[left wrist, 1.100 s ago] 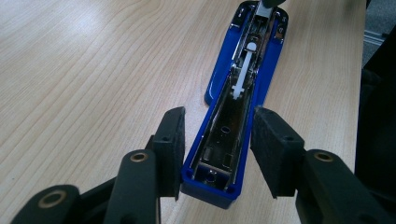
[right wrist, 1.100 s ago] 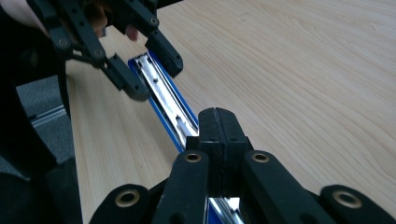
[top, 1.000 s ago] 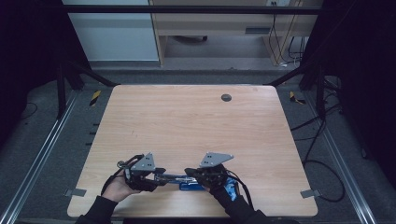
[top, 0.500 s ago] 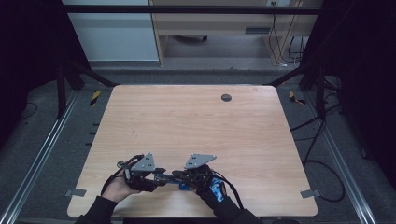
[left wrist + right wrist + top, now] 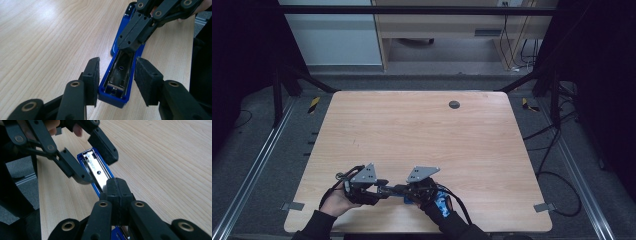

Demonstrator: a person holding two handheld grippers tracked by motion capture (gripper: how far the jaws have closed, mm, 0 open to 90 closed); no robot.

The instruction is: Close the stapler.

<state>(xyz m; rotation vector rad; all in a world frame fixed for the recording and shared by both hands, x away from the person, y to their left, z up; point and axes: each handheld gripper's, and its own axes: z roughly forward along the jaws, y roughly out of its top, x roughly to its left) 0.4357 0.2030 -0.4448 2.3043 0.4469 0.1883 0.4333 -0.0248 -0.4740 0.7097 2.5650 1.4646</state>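
Note:
A blue stapler [image 5: 113, 98] lies opened on the wooden table [image 5: 422, 135] near its front edge, its metal channel [image 5: 96, 170] facing up. My left gripper [image 5: 117, 61] straddles the stapler's end, with a pad pressed to each blue side. My right gripper [image 5: 116, 182] comes from the opposite side with its jaws shut together. Its tip rests in the metal channel, and I see nothing between the pads. In the high view the left gripper [image 5: 384, 189] and the right gripper [image 5: 404, 190] meet tip to tip over the stapler [image 5: 408, 200].
A small dark round grommet [image 5: 454, 104] sits in the table near the far edge. Metal rails [image 5: 257, 160] run along both sides of the table. Cables [image 5: 557, 175] lie on the floor at the right. A desk [image 5: 437, 30] stands beyond the table.
My right gripper has moved left toward the left gripper and slightly down, bringing its shut tip onto the stapler. The left gripper has kept still.

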